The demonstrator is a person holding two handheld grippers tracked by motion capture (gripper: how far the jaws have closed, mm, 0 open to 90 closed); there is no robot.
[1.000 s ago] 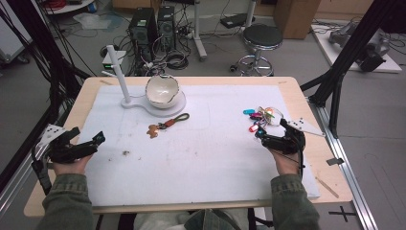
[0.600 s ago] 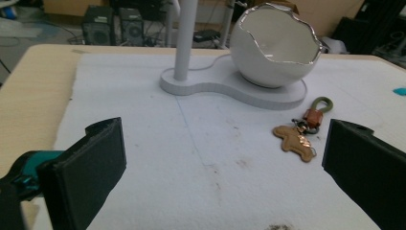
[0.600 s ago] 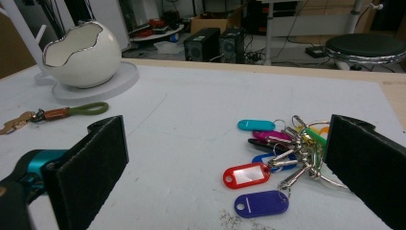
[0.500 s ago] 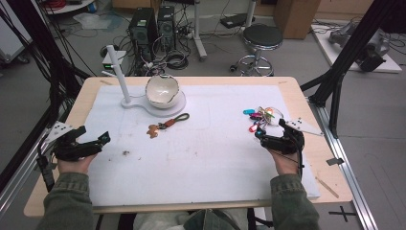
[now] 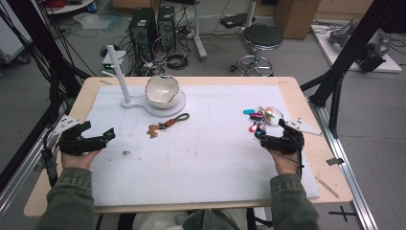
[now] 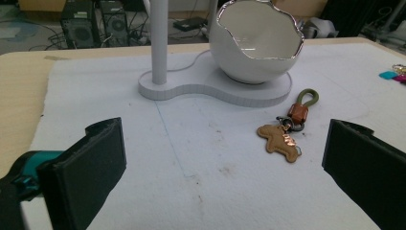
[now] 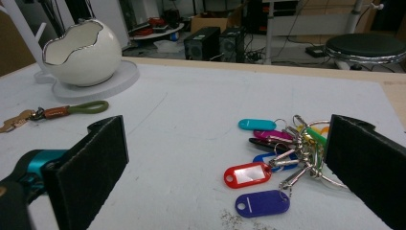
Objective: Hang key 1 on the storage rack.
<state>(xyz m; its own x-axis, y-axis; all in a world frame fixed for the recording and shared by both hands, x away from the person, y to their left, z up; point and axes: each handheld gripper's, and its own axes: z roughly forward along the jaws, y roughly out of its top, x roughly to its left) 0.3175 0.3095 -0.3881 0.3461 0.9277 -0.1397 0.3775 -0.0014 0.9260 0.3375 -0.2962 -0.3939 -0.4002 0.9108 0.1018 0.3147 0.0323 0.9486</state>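
Note:
A white egg-shaped bowl (image 5: 162, 89) sits on a white stand with a post (image 5: 118, 72) at the back left of the white mat (image 5: 201, 158). In front of it lies a keychain (image 5: 167, 123) with a brown leather figure and an olive loop. A bunch of keys with coloured tags (image 5: 261, 117) lies at the right. My left gripper (image 5: 100, 132) rests open at the mat's left edge, facing the keychain (image 6: 282, 139) and the bowl (image 6: 258, 48). Just behind the keys (image 7: 273, 158), my right gripper (image 5: 271, 130) is open, nothing between its jaws.
The wooden table edge (image 5: 330, 163) shows bare to the right of the mat, with a small stick (image 5: 328, 187) on it. Black frame posts (image 5: 340, 62) stand beside the table. A stool (image 5: 261, 38) and computer towers (image 5: 153, 24) are on the floor beyond.
My left gripper has shifted slightly to the right, onto the mat's edge. The right gripper has hardly moved.

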